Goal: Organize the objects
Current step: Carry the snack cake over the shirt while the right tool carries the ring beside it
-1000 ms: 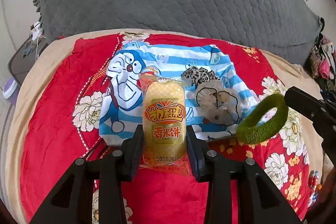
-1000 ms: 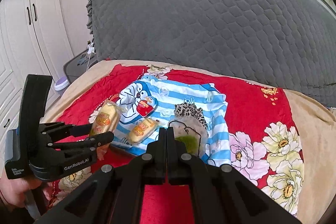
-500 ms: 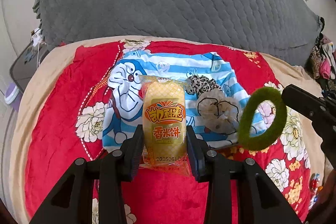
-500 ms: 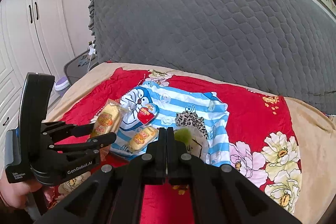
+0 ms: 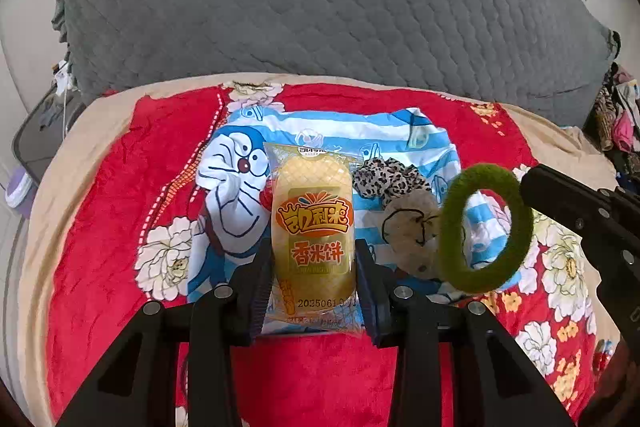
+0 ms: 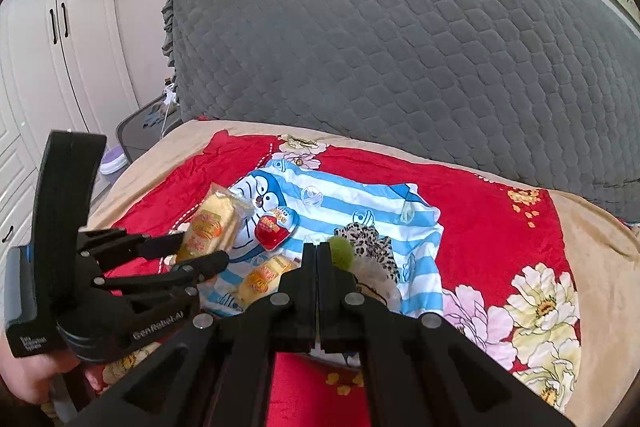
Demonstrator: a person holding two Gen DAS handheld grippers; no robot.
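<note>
My left gripper is shut on a yellow rice-cracker packet, held upright above the red blanket. From the right side of the left wrist view comes my right gripper, shut on a green fuzzy hair ring that hangs face-on. The right wrist view shows that gripper with its jaws together and the ring edge-on at the tips. On the blue striped cartoon cloth lie a leopard scrunchie and a beige scrunchie.
A red snack pack and a second yellow packet lie on the cloth. A grey quilted headboard rises behind the bed. White wardrobe doors stand at the left. A hand holds the left gripper.
Both grippers have shifted with their loads over the bed. The green ring has risen off the cloth's edge and turned from slanted to nearly face-on in the left wrist view.
</note>
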